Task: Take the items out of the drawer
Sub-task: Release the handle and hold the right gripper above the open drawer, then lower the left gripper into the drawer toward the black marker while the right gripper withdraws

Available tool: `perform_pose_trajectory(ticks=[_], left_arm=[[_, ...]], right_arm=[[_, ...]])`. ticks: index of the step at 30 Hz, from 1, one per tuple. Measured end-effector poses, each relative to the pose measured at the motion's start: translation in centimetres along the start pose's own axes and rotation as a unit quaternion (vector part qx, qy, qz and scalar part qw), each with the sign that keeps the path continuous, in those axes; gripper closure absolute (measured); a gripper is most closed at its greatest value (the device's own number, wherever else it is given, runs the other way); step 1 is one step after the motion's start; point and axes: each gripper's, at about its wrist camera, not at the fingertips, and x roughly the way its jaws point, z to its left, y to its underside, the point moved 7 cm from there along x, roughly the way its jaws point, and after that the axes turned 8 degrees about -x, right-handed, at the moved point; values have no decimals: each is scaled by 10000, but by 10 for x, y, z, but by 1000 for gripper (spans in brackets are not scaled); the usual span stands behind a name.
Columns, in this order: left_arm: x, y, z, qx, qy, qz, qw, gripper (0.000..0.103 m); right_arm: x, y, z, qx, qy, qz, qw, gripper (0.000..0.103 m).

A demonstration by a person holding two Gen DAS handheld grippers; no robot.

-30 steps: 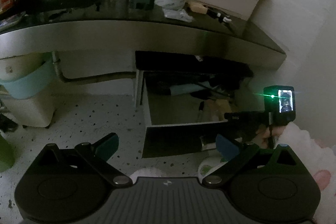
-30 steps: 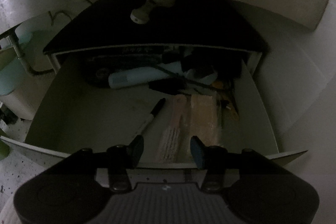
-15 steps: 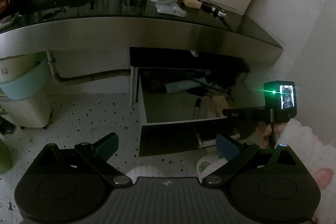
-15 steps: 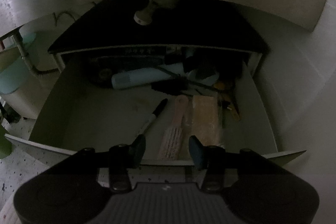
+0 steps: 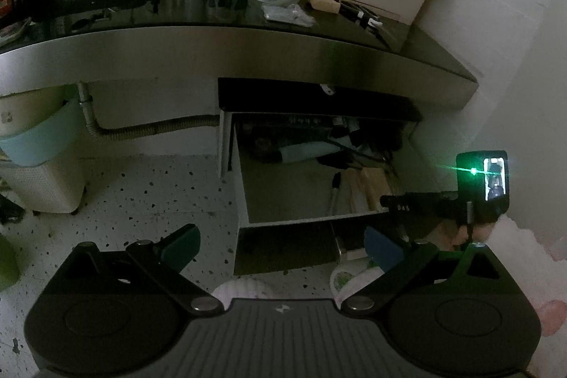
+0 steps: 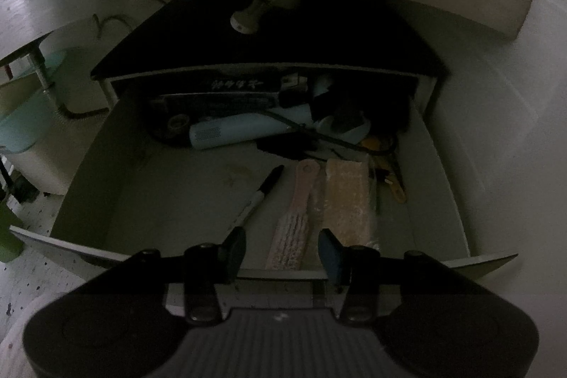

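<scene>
The right gripper (image 6: 281,245) is hovering at the drawer's (image 6: 88,172) front edge, fingers apart and empty, framing the brush (image 6: 292,225) lying just ahead between them. The left gripper (image 5: 281,245) is waiting back over the floor, fingers spread wide, leaving room.

My left gripper (image 5: 280,245) is matte black with 2 teal finger pads (image 5: 180,245), silver pivot screws and a ribbed grey housing; my sleeve (image 5: 524,247) is fluffy pink.

Dim, fisheye-warped views; drawer (image 6: 177,201) interior shadowed, green lens flare (image 5: 473,170) at right.
</scene>
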Motion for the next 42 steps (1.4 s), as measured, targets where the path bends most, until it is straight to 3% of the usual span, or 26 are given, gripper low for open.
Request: perform_pose_trajectory(ticks=[29,37,42], left_arm=[[19,-1,-36,275,46,147,9995,3],[39,-16,-62,539,15,136,9985,3],[70,-36,-91,865,39,331,9957,4]], right_arm=[[10,-3,-7,-12,-171,-53,9998,59],[6,1,-8,40,-173,-218,9996,59],[3,4,-9,121,-173,-361,9991,59]])
